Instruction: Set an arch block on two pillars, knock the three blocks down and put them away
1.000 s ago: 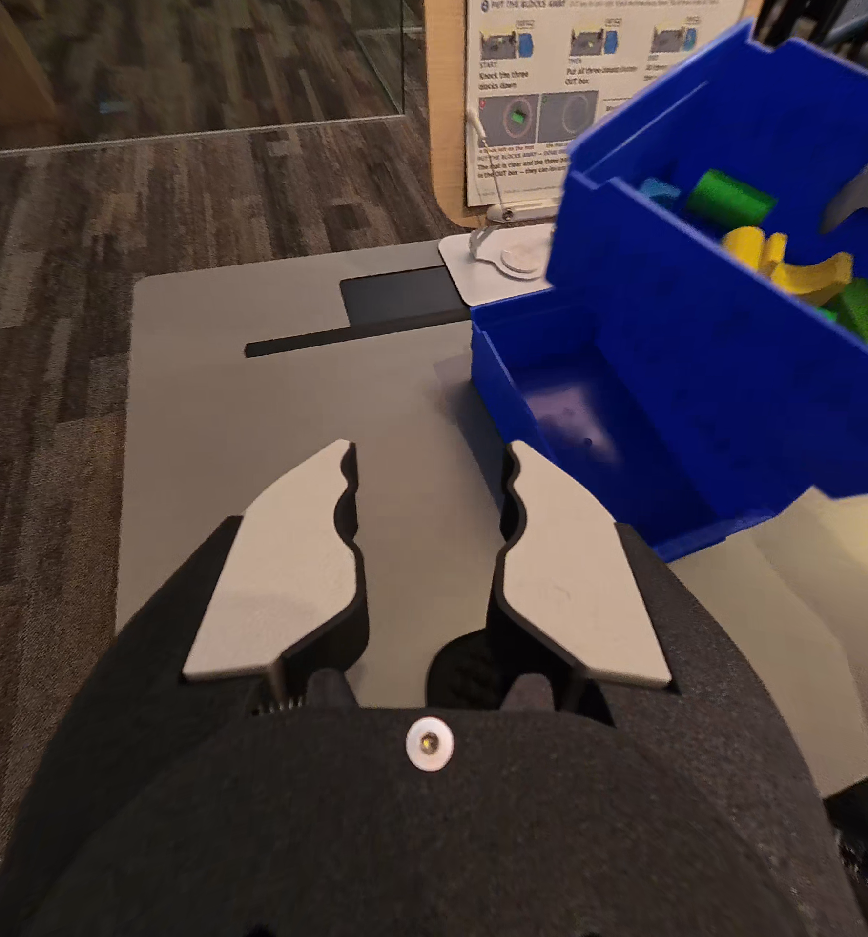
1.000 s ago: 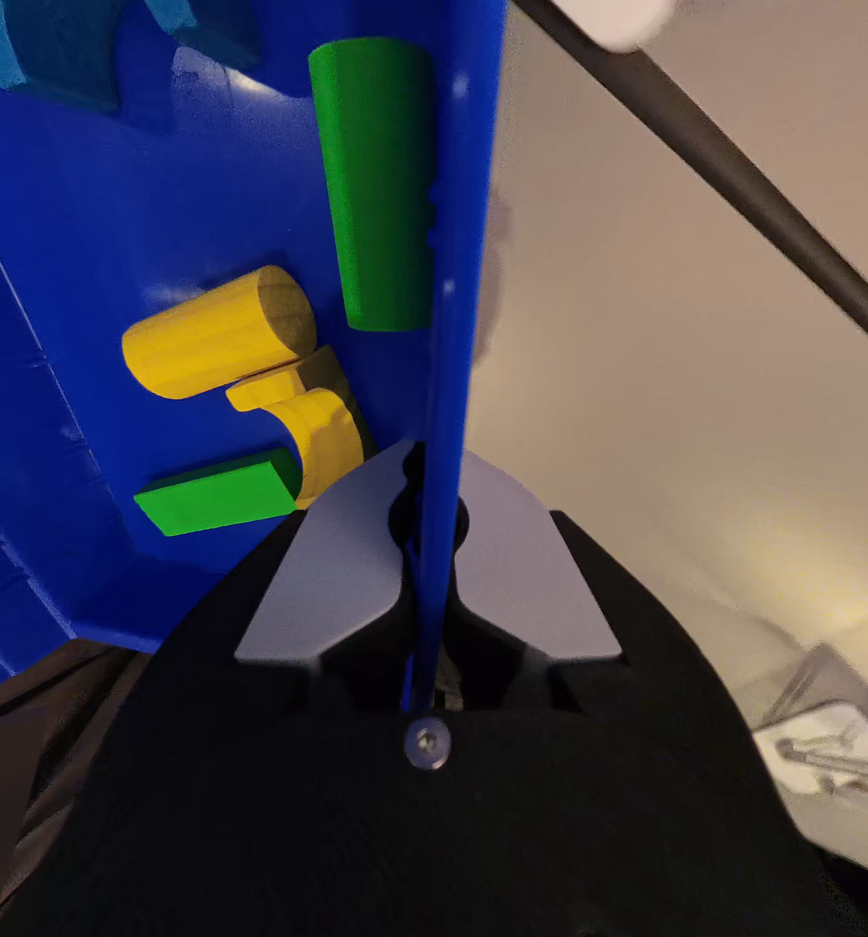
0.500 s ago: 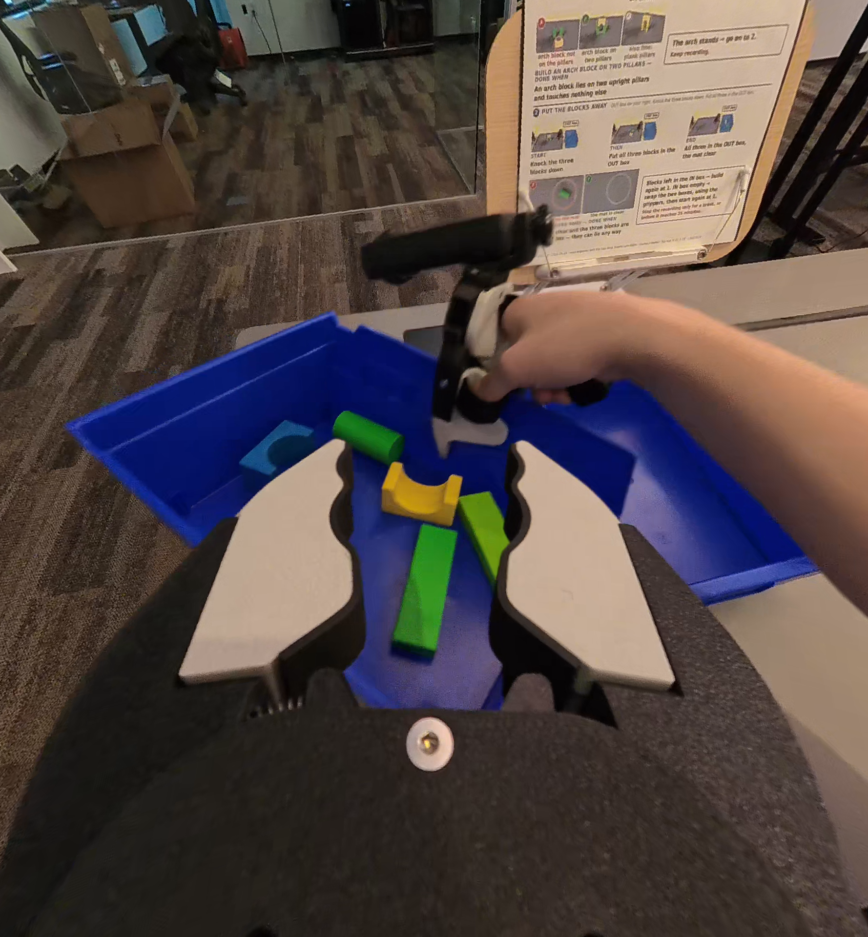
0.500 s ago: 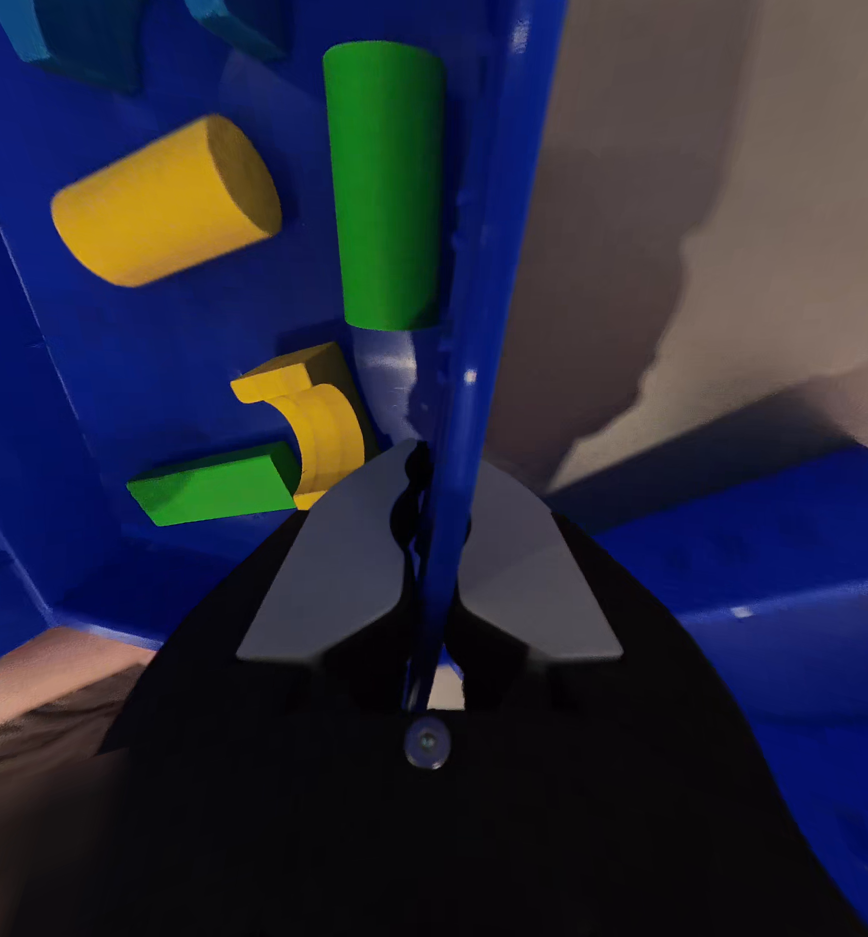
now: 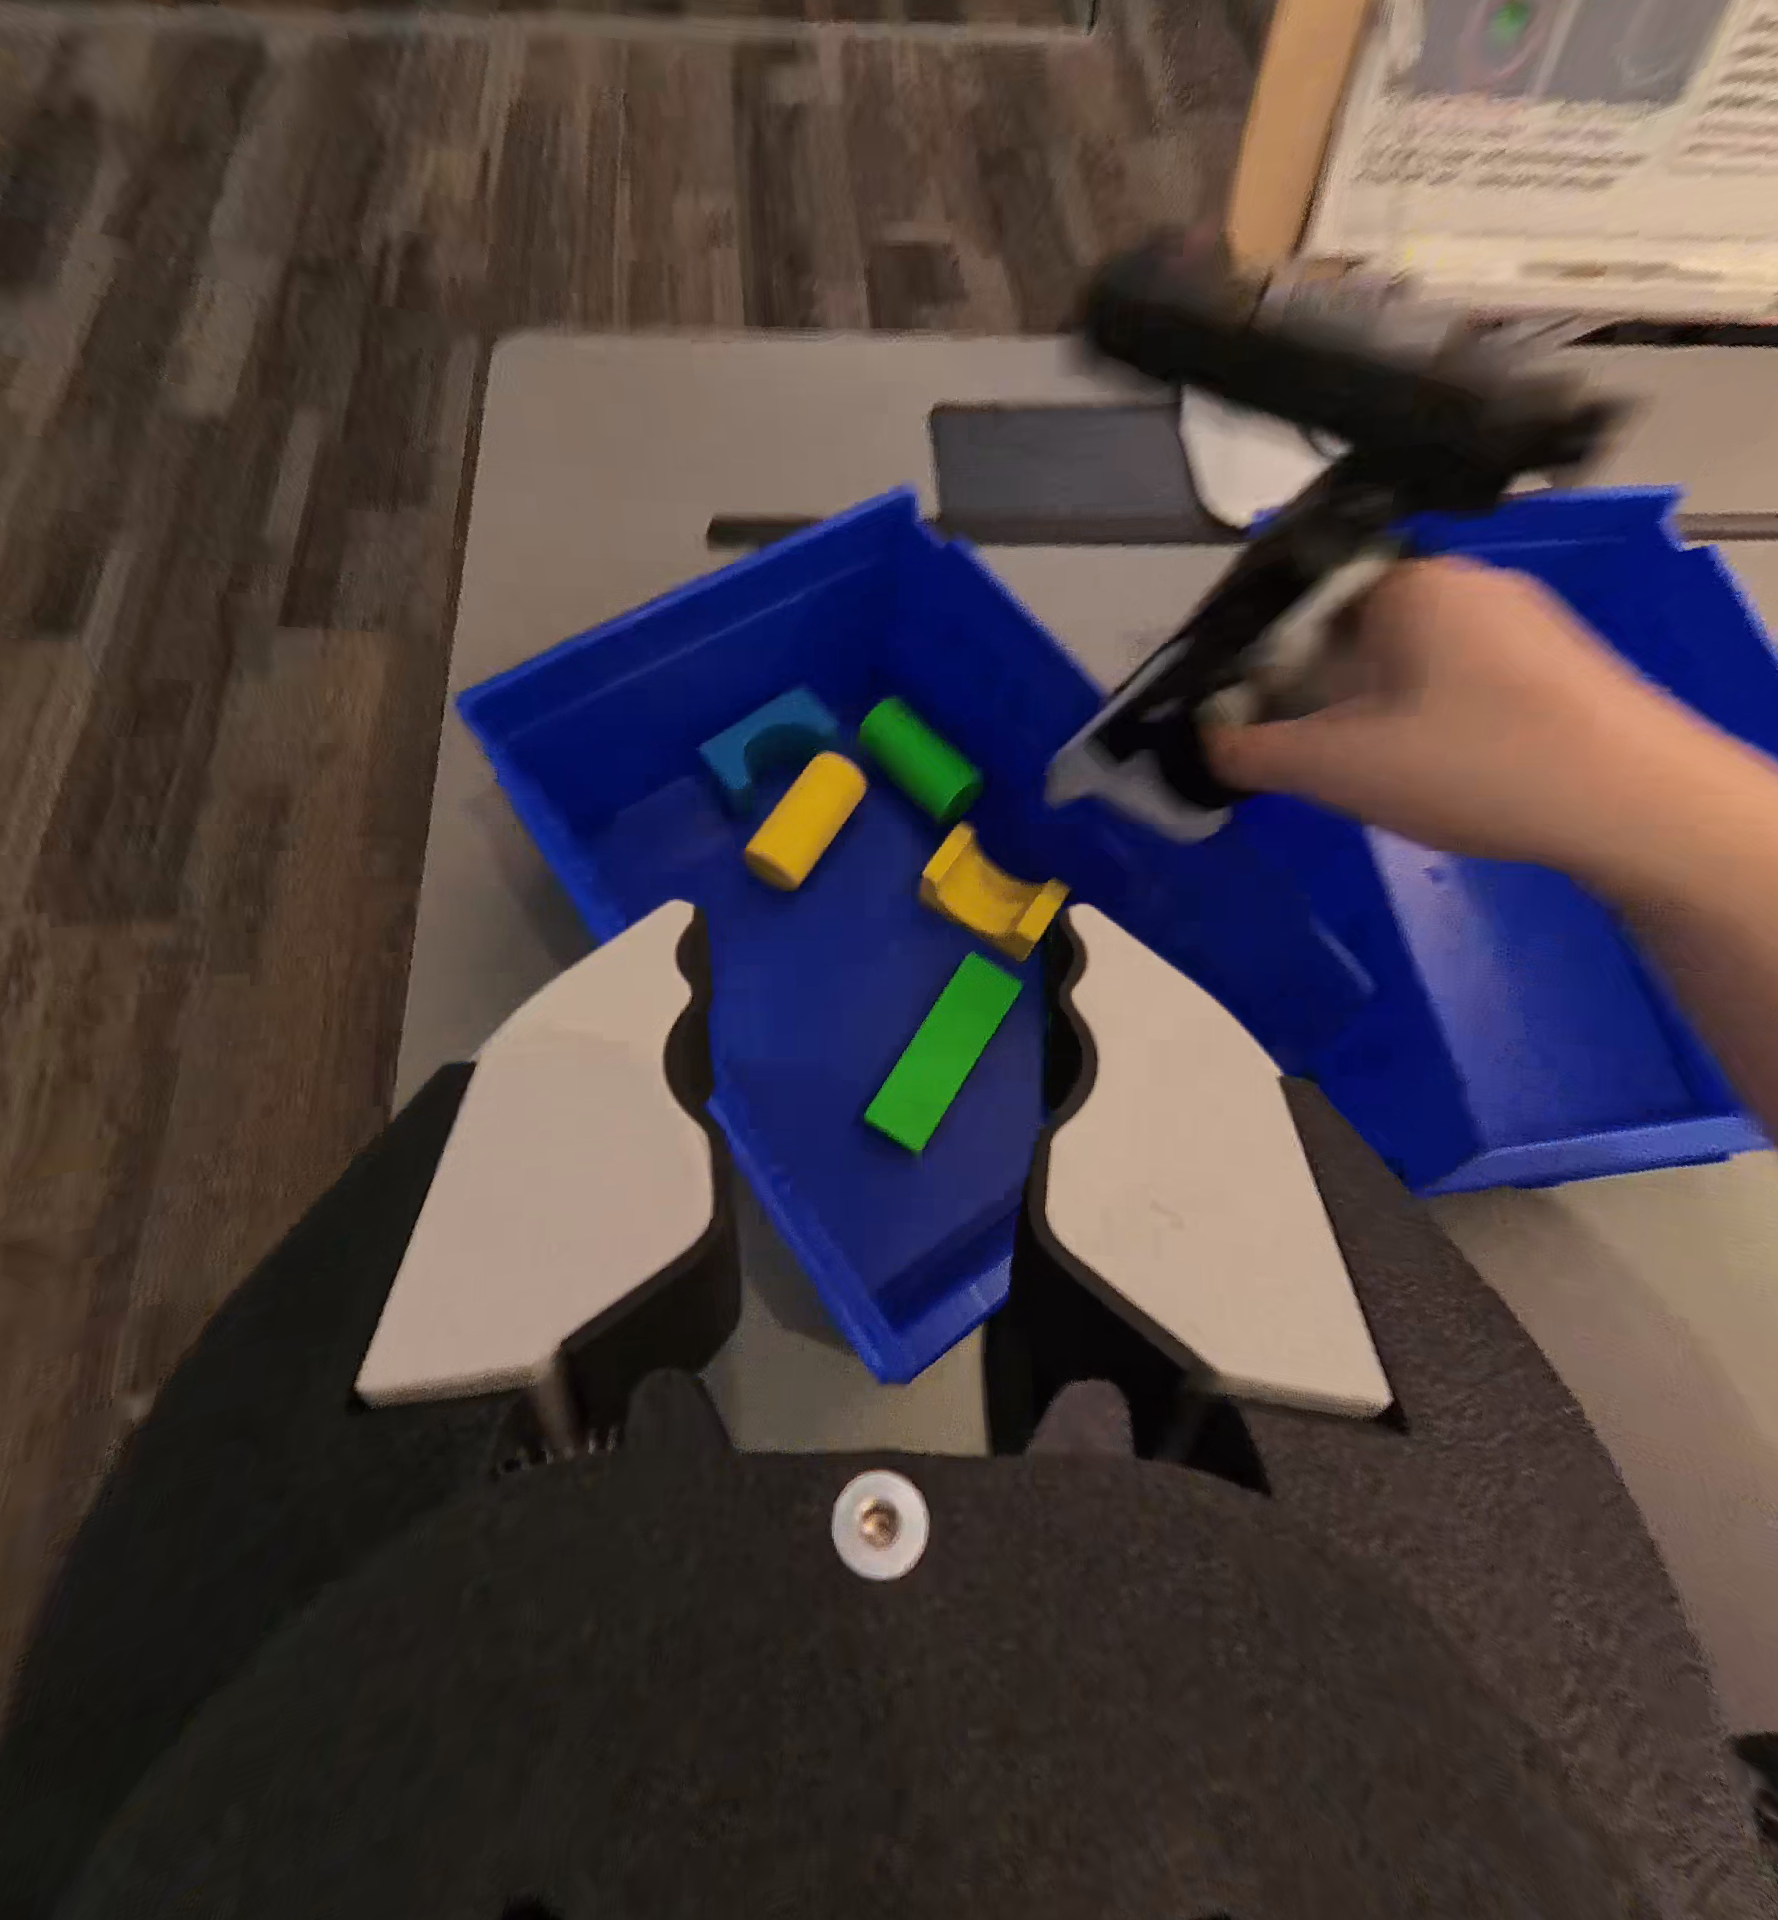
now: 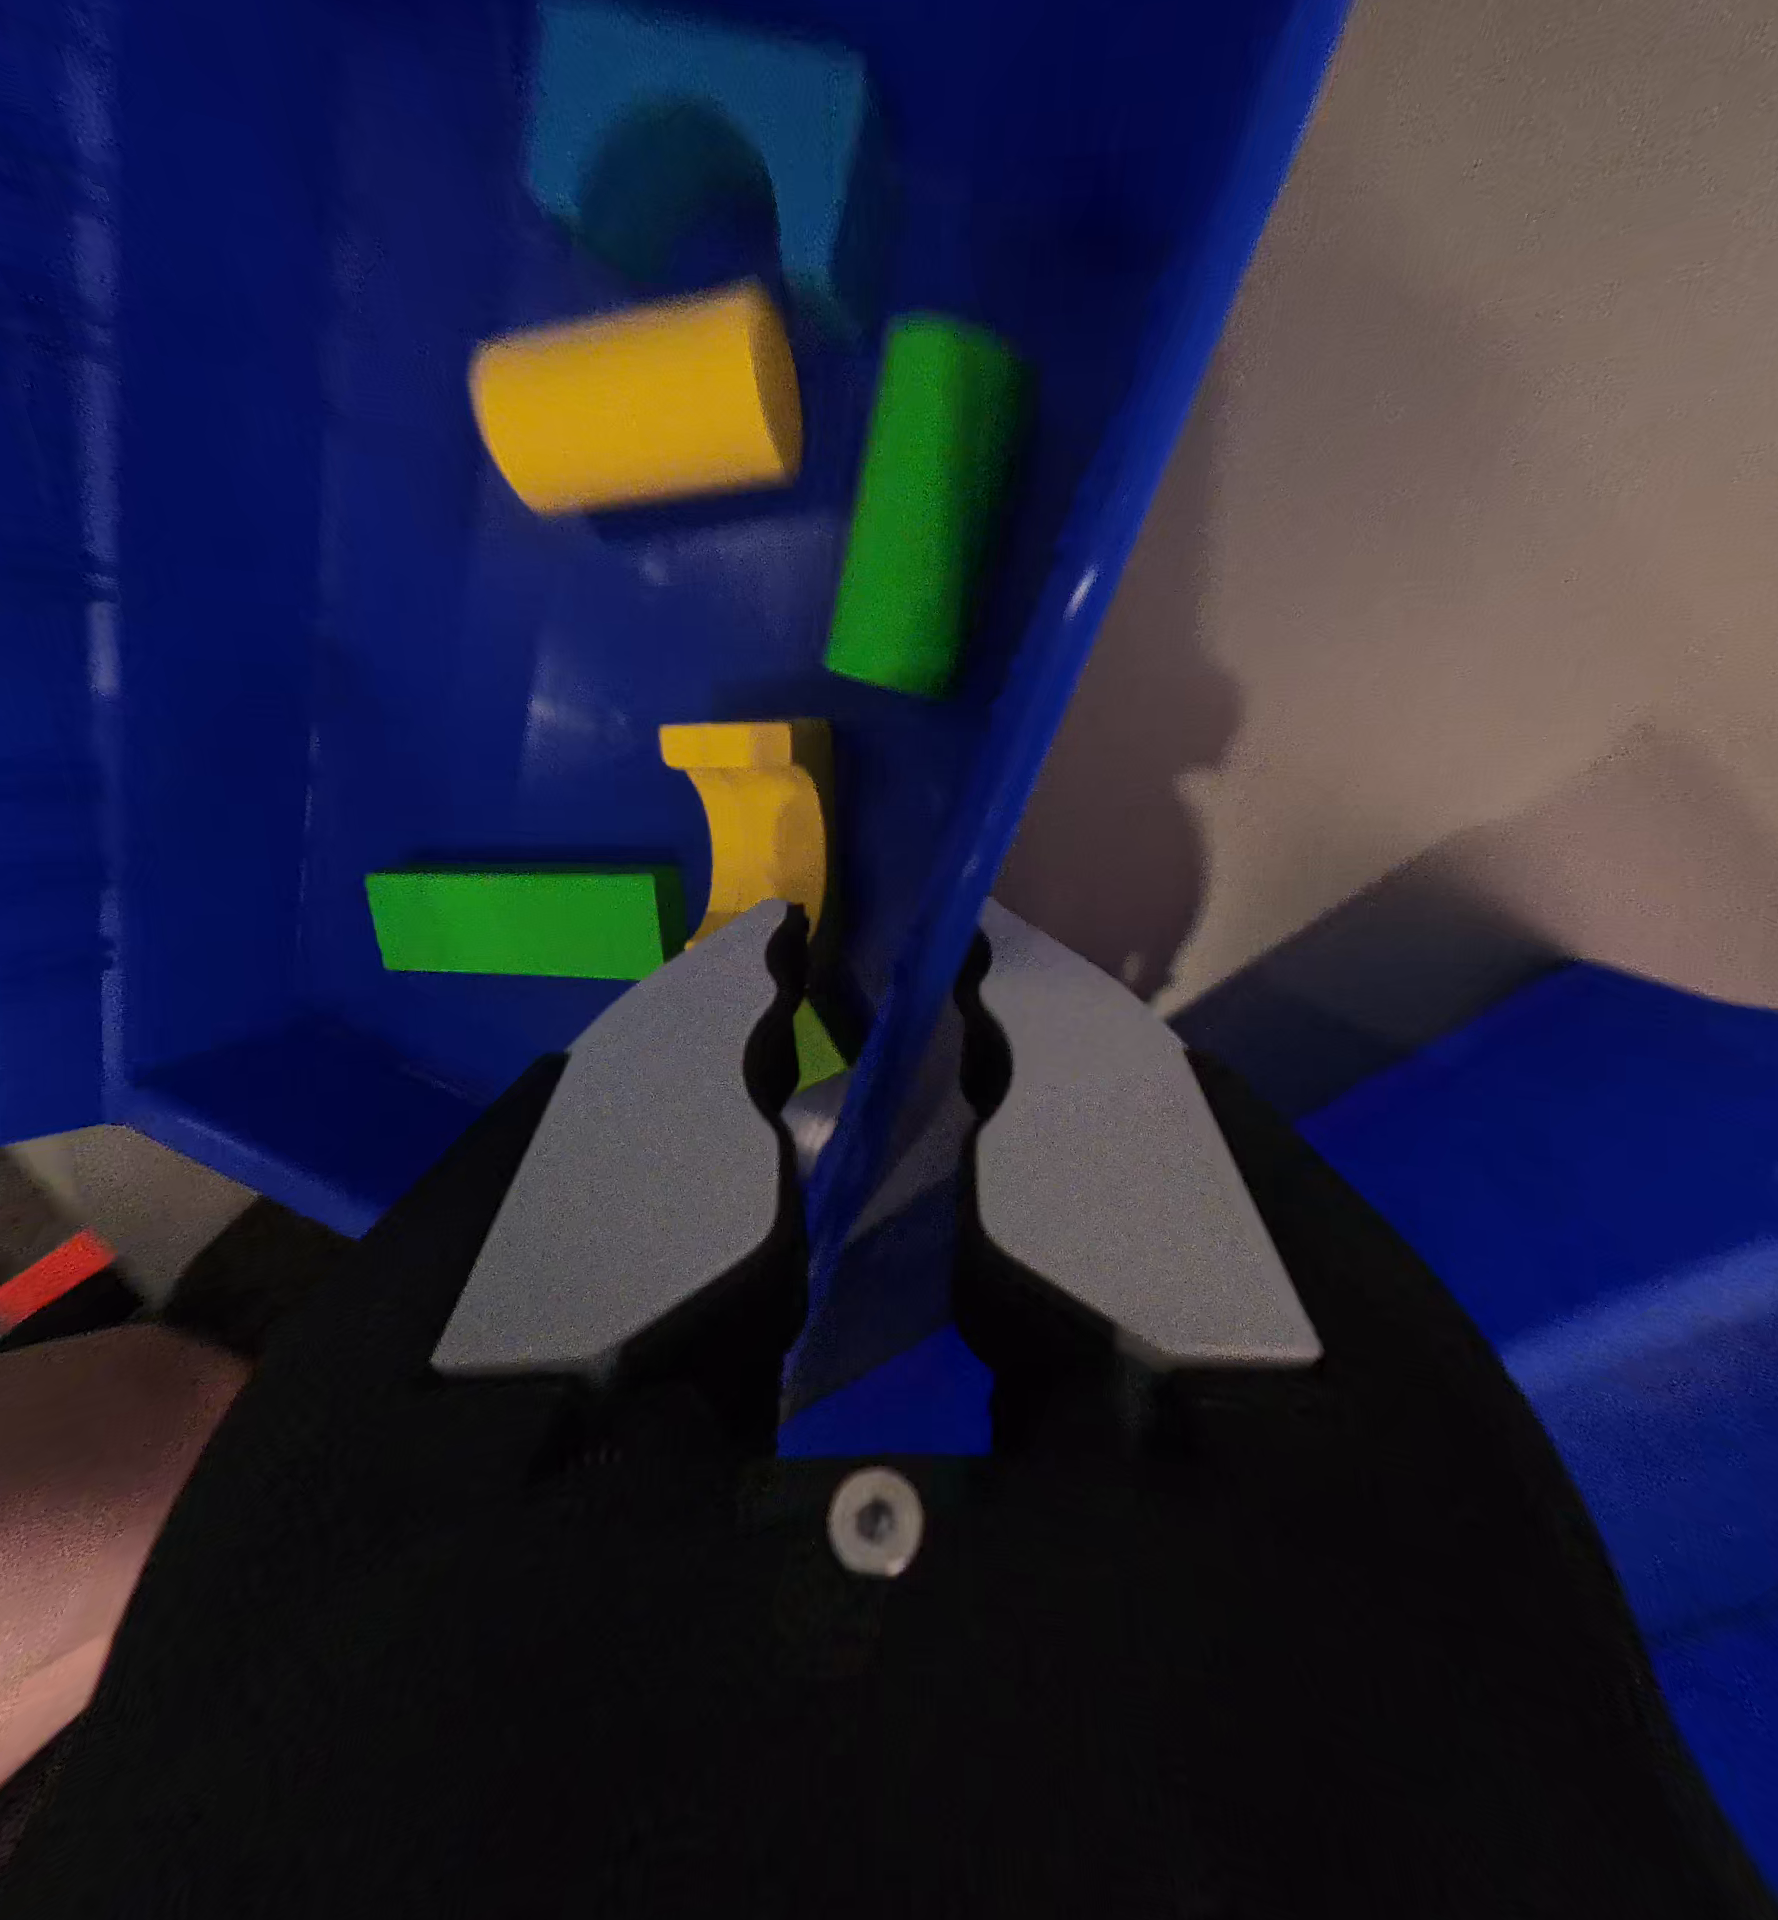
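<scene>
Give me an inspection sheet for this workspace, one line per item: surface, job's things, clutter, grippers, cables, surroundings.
Surface: grey table, dark inset panel at its far edge.
Job's things: blue bin holds blue arch, yellow cylinder, green cylinder, yellow arch, green flat block; second blue bin beside it.
Clutter: white disc stand behind the bins.
Grippers: left gripper open above the bin, holding nothing; right gripper slightly open, astride the bin wall.
Cables: nothing seen.
Surroundings: wood-pattern floor, instruction board behind the table.
</scene>
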{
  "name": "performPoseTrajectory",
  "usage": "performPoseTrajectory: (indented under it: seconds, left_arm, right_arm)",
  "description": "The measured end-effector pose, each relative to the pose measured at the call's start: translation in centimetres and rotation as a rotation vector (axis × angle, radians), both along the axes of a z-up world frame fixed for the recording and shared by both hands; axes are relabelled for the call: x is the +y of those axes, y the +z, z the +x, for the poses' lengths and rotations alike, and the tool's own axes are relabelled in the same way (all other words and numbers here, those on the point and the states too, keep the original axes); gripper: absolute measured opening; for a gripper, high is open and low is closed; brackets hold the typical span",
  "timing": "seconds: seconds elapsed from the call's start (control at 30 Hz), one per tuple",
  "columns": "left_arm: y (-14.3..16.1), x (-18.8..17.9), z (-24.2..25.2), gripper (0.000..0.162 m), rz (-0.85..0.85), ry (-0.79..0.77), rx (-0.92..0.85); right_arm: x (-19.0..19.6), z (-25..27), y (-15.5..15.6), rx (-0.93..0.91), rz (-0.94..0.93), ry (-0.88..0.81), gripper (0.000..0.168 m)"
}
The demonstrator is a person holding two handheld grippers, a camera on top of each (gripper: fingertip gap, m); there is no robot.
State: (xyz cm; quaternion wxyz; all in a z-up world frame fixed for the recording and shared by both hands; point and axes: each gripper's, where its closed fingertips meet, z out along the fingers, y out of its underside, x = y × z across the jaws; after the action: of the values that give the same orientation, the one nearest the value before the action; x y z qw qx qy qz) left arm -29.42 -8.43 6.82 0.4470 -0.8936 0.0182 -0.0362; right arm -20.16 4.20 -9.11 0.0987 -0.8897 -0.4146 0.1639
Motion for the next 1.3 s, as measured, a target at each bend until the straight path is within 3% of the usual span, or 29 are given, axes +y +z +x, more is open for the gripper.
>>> performPoseTrajectory:
  seconds: [0.07,0.13,0.23,0.33,0.5,0.6,0.73,0.8,1.0,1.3]
  left_arm:
    - [-2.4,0.1,-2.1,0.063,-0.101,0.06,-0.042]
    - [-5.1,0.2,-3.8,0.068,-0.217,0.103,-0.087]
    - [-9.3,0.6,-4.6,0.07,-0.377,0.094,-0.19]
    - [-12.4,0.6,-5.3,0.076,-0.507,0.122,-0.263]
    - [-14.9,1.3,-5.1,0.071,-0.605,0.111,-0.247]
    - [-16.8,1.2,-4.7,0.062,-0.703,0.091,-0.209]
    - [-19.3,0.9,-3.7,0.036,-0.836,0.062,-0.243]
    - [-20.0,1.0,-4.2,0.02,-0.859,0.072,-0.226]
    - [-20.0,3.7,-4.5,0.014,-0.795,0.046,-0.122]
    - [-20.1,8.1,-1.6,0.014,-0.699,-0.098,0.017]
  right_arm:
    - [1.0,1.9,4.5,0.086,0.244,0.001,0.031]
    - [2.1,7.1,8.2,0.059,0.493,-0.059,0.045]
    - [3.0,18.3,9.5,-0.1,0.633,-0.256,0.063]
    - [1.2,26.8,5.7,-0.201,0.473,-0.392,0.069]
    - [-1.4,31.0,-1.6,-0.327,0.217,-0.382,0.07]
    - [-2.5,30.7,-4.4,-0.29,0.039,-0.346,0.046]
    - [-2.3,31.0,-4.4,-0.149,-0.106,-0.386,0.012]
    - [-1.6,32.6,-4.5,-0.161,-0.096,-0.371,0.008]
    - [-0.8,38.7,-4.5,-0.179,-0.119,-0.389,0.007]
    - [-1.5,52.5,-4.7,-0.179,-0.172,-0.583,0.007]
